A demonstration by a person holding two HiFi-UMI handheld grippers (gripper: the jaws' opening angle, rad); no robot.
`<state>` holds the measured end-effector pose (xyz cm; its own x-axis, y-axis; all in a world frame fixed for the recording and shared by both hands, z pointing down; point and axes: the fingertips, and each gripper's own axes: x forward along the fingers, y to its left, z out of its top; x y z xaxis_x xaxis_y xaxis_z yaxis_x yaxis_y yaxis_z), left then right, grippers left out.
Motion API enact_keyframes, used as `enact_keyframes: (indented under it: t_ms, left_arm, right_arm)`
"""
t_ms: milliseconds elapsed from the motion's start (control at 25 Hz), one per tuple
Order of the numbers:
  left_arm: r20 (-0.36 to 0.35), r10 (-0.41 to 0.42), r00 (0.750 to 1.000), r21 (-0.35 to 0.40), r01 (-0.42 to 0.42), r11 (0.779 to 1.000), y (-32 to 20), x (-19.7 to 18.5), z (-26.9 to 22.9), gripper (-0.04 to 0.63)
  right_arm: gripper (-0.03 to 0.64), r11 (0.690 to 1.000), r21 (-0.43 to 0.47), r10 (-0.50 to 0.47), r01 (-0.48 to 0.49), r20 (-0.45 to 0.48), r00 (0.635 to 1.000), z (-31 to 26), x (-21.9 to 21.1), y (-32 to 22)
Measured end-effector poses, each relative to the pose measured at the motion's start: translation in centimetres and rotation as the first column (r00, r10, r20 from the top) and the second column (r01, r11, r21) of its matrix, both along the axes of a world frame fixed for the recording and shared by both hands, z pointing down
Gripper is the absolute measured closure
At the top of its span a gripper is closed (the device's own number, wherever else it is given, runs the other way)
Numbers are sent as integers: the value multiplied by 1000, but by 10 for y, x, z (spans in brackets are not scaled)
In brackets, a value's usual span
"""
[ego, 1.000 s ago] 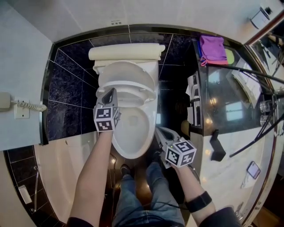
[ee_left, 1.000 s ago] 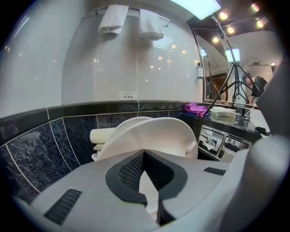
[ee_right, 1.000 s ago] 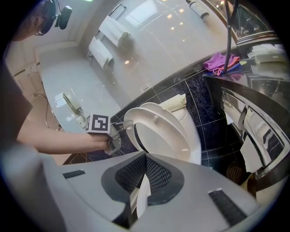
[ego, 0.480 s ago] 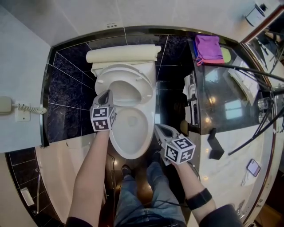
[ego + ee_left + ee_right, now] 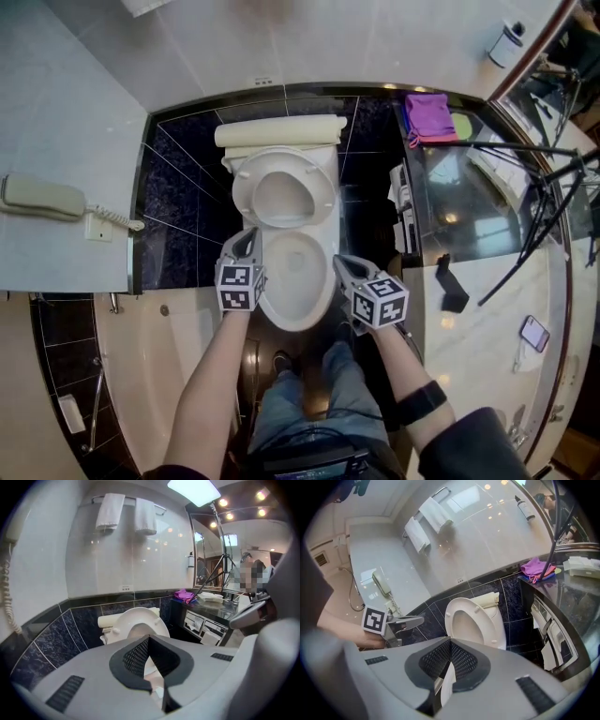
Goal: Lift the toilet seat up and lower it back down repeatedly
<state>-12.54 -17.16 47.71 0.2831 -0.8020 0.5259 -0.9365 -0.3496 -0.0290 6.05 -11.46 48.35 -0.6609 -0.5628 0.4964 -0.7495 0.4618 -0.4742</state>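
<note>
seat: toilet seat (image 5: 244, 195) stands raised against the tank (image 5: 279, 131), bowl (image 5: 295, 281) open | tongs: my left gripper (image 5: 247, 239) and right gripper (image 5: 342, 263) both clenched, empty, flanking the bowl | progress: lift looks done; lowering and more repeats left

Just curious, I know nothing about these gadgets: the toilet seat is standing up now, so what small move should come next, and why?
Probably bring the left gripper forward to the upper rim of the toilet seat, ready to tip it down. The seat stands upright, the bowl is uncovered, and neither the left nor the right gripper, both shut, touches it.
</note>
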Motion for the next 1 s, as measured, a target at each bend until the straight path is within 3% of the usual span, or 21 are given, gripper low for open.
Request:
enact_keyframes:
  t_ms: [520,1000]
  left_arm:
    - [-54,45,998,64,-41,997,129,-20,-106,600]
    - [-105,44,994,82,-35,996,199,-46,-144,600]
  right_arm:
    - [603,993,119,36,-21,-124,992,-89,-3,56]
    - [604,976,201,127,-89,-186,974,-130,13,112]
